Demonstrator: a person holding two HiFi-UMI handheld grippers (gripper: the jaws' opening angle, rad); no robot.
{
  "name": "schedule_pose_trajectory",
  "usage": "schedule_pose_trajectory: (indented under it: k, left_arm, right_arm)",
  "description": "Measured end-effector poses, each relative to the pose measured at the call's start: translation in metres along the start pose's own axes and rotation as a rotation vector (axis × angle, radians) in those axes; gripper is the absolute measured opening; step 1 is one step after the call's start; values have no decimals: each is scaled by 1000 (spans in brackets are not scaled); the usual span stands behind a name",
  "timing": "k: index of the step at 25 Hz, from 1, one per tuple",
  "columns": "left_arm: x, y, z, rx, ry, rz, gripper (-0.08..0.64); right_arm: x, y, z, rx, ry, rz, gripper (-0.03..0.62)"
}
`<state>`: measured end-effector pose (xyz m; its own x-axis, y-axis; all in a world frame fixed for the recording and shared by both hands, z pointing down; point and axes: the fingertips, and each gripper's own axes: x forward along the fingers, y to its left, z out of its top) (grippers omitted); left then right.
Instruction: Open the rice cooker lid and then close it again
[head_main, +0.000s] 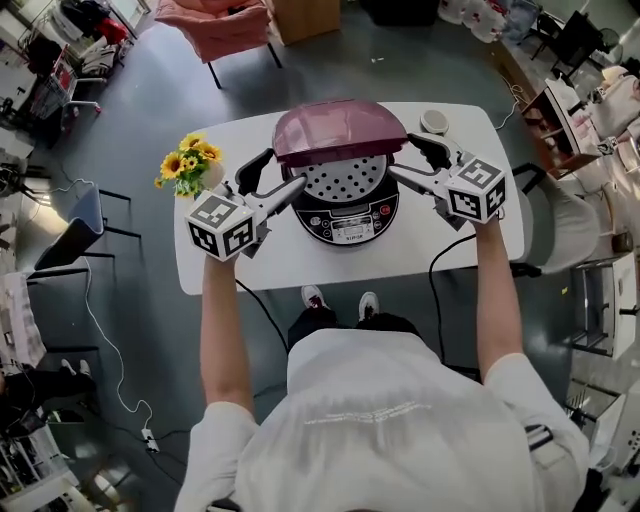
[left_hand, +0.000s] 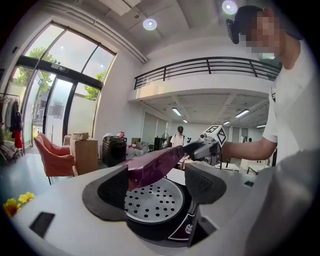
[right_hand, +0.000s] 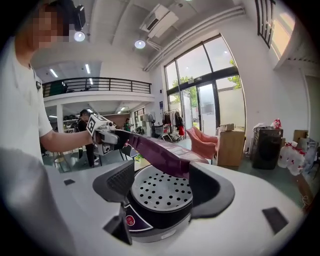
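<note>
Head view: my left gripper (head_main: 273, 180) and right gripper (head_main: 413, 162) flank the cooker (head_main: 348, 215), jaws spread wide, clamping nothing. The half-raised lid (head_main: 338, 130) passes between each pair of fingers (left_hand: 107, 192), with the perforated plate (head_main: 343, 180) below them.

We have bare white counter (head_main: 440, 250) in front of the round black rice cooker (head_main: 347, 215) and at both ends. Its shiny purple lid (head_main: 340, 128) stands half up, so the gap under it opens toward us. A bunch of yellow flowers (head_main: 190, 163) crowds the back left. A small round white disc (head_main: 435, 121) sits at the back right.
</note>
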<state>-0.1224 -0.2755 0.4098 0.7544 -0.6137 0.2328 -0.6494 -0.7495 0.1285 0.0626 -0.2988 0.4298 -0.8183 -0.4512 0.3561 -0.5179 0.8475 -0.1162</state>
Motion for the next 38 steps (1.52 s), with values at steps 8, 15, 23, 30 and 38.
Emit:
schedule_pose_trajectory:
  k: [8, 15, 23, 30, 38]
  left_arm:
    - [0, -4, -17, -46, -22, 73, 351]
    - [-2, -6, -34, -140, -56, 124, 351]
    - [-3, -7, -56, -226, -54, 137, 331]
    - [-5, -4, -66, -298, -60, 158, 288]
    - [-1, -1, -87, -305, 2, 206, 256]
  right_arm:
    - [-2, 7, -15, 98, -46, 48, 333]
    - [-1, 13, -33, 173, -28, 72, 341]
    - [3, 16, -61, 143, 55, 54, 339]
    - [5, 19, -73, 140, 78, 47, 339]
    - [8, 22, -90, 164, 122, 62, 339]
